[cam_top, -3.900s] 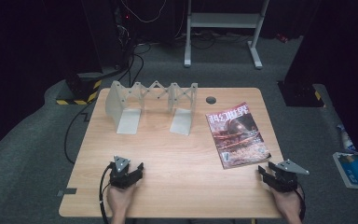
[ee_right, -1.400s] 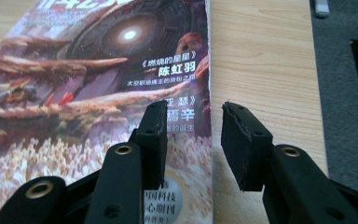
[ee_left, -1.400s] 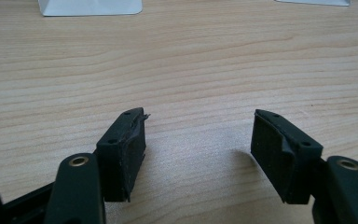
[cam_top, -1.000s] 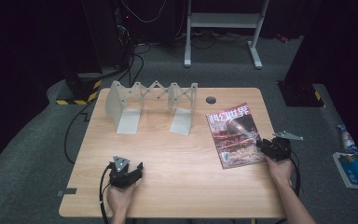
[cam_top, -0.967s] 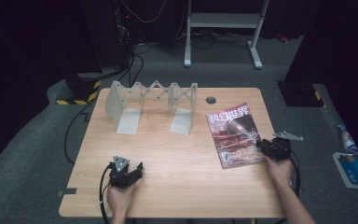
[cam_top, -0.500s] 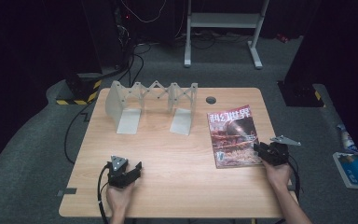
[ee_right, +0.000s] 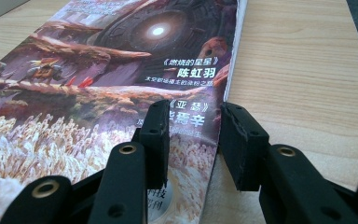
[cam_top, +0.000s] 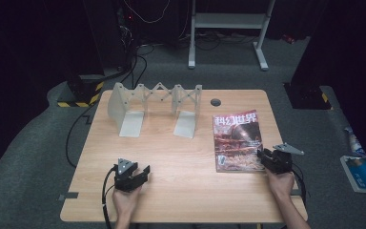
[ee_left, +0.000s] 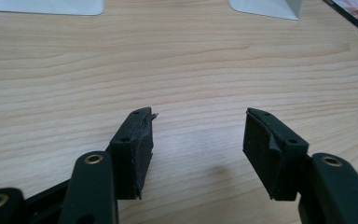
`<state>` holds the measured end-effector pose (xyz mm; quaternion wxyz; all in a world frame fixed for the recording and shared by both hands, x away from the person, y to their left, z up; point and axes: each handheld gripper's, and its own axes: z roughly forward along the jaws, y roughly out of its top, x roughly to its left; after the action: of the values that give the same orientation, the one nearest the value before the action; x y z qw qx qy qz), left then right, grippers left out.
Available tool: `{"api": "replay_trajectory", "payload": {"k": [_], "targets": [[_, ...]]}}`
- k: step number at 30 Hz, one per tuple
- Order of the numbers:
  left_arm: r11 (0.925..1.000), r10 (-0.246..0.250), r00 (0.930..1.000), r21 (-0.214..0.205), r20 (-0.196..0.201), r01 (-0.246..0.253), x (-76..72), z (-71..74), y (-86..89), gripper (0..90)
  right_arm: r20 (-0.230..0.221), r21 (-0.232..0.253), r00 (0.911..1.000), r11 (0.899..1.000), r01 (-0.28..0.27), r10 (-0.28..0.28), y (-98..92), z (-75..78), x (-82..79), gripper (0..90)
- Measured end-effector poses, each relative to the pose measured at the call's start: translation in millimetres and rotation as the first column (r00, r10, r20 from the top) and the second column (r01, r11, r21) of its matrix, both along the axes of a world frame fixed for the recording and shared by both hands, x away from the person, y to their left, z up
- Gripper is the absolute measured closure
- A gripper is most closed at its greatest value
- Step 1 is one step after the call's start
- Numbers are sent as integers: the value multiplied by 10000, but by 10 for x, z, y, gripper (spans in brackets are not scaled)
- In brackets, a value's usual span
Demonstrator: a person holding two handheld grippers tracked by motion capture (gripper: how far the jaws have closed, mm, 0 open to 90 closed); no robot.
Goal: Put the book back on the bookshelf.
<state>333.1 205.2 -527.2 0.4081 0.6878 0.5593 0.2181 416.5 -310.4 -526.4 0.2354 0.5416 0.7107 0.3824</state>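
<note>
1. Your right hand-held gripper [cam_top: 267,160] is sitting at about 4 o'clock on the worktop [cam_top: 181,157], at the lower right corner of the magazine [cam_top: 236,140].
2. In the right gripper view, its two black jaws are straddling the magazine's [ee_right: 121,84] right-hand edge: one jaw is lying over the printed cover, the other is lying just off the edge, over bare wood.
3. Those jaws are standing apart at a middling gap; whether the pads are pressing on the cover you cannot tell from these views.
4. The magazine is lying flat, cover up, at roughly 3 o'clock on the worktop, its long side running away from you and its top edge pointing toward 12 o'clock.
5. Your left hand-held gripper [cam_top: 140,172] is resting at about 7 o'clock, well apart from the magazine, with your left hand [cam_top: 124,200] behind it.
6. In the left gripper view, its jaws are gaping moderately wide over bare wood [ee_left: 182,70] with nothing between them; they have just been closing somewhat.
7. The grey folding rack [cam_top: 157,107] is standing at about 11 o'clock, near the far edge, its two flat feet resting on the wood; both feet are peeking in at the top of the left gripper view.
8. A small dark round grommet [cam_top: 215,102] is sitting at about 1 o'clock, just beyond the magazine's top edge.
</note>
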Motion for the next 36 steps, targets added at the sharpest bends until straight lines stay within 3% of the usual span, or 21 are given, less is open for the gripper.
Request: {"api": "replay_trajectory", "payload": {"k": [7, 8, 13, 15, 17, 18, 23, 28, 29, 32, 33, 35, 36], "targets": [[9962, -811, 9967, 309, 12, 810, 116, 87, -229, 467, 45, -82, 10000, 9999, -65, 65, 58, 0, -72, 633], [9947, -1011, 9948, 216, 86, 1009, 158, 114, -306, 468, 34, -94, 10000, 9999, -68, 68, 65, 0, -79, 633], [9903, -1320, 9897, 515, 547, 1292, 226, 164, -497, 508, 64, -126, 9998, 9998, -171, 172, 79, -1, -102, 633], [9834, -1712, 9843, 678, 441, 1680, 312, 187, -656, 505, 80, -189, 9996, 9995, -258, 260, 87, -1, -119, 633], [9831, -1750, 9840, 613, 333, 1727, 343, 191, -706, 465, 97, -206, 9996, 9994, -267, 270, 92, -1, -122, 633], [9814, -1865, 9824, 457, -42, 1865, 417, 197, -804, 455, 98, -250, 9994, 9992, -321, 323, 94, -1, -129, 633], [9733, -2223, 9744, 509, -345, 2238, 562, 210, -1020, 458, 89, -204, 9994, 9992, -343, 345, 108, -1, -151, 633], [9655, -2540, 9666, 508, -332, 2554, 632, 236, -1163, 484, 105, -221, 9991, 9989, -408, 411, 108, -1, -160, 633], [9609, -2725, 9618, 445, -255, 2734, 661, 248, -1226, 492, 99, -205, 9991, 9989, -412, 414, 106, -2, -158, 633], [9571, -2889, 9571, 151, -243, 2893, 716, 246, -1294, 491, 104, -178, 9991, 9990, -407, 409, 105, -3, -158, 633], [9571, -2889, 9571, 151, -243, 2893, 716, 246, -1294, 491, 93, -166, 9992, 9991, -399, 400, 105, -3, -158, 632], [9497, -3087, 9506, 457, -322, 3099, 783, 260, -1405, 490, 109, -176, 9991, 9990, -412, 414, 103, -4, -158, 633], [9484, -3142, 9492, 378, -201, 3147, 797, 263, -1439, 487, 111, -173, 9991, 9990, -413, 414, 102, -4, -158, 633]]}}
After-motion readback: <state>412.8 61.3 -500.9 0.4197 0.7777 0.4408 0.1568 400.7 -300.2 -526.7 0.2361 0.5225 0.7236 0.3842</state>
